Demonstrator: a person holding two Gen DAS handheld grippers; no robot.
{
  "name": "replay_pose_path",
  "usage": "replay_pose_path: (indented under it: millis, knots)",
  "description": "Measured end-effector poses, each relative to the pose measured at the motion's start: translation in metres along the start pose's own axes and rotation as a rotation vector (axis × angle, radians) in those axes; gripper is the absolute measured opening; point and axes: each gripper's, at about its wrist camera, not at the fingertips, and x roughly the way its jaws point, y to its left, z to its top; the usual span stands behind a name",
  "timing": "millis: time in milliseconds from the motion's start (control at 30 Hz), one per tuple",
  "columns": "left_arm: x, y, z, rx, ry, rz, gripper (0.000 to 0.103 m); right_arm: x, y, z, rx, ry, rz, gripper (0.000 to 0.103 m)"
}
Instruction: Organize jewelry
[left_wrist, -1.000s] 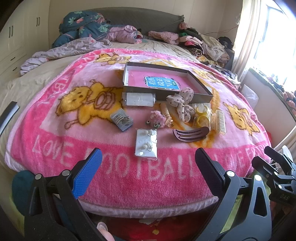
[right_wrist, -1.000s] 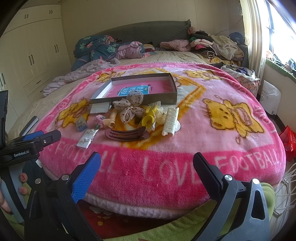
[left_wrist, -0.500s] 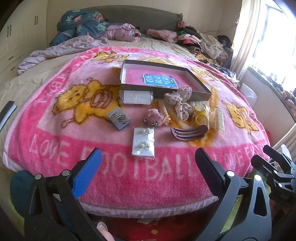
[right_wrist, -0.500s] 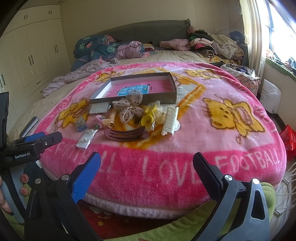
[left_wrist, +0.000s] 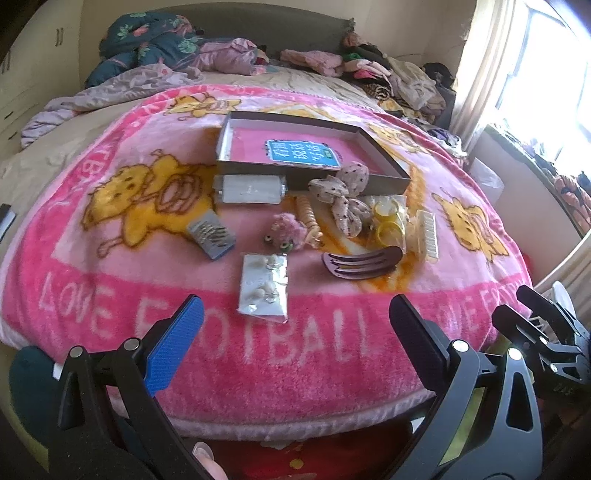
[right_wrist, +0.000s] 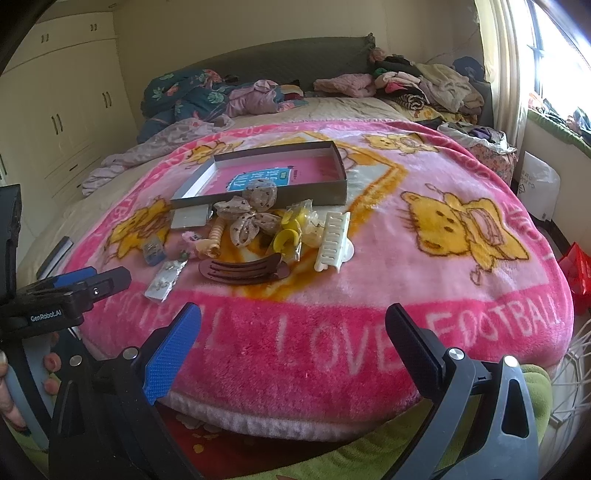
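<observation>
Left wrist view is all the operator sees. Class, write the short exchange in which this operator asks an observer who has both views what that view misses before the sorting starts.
Operator: Is the right tool holding anything?
Observer: No. The right tool is open and empty, over the near edge of the blanket.
Operator: What holds my left tool?
Observer: A hand grips the handle below the left tool, at the left edge of the right wrist view.
Operator: Is there anything on the floor to the right of the bed?
Observer: Yes, what looks like a red crate sits there, beside the blanket's edge.
</observation>
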Motion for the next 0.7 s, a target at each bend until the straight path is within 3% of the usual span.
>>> replay_pose_path:
  millis: [700]
  knots:
    - [0.048,-0.011,0.026,0.044,0.070,0.014,0.094,0.036,-0.026,0.023,0.021,0.035,-0.015,0.099]
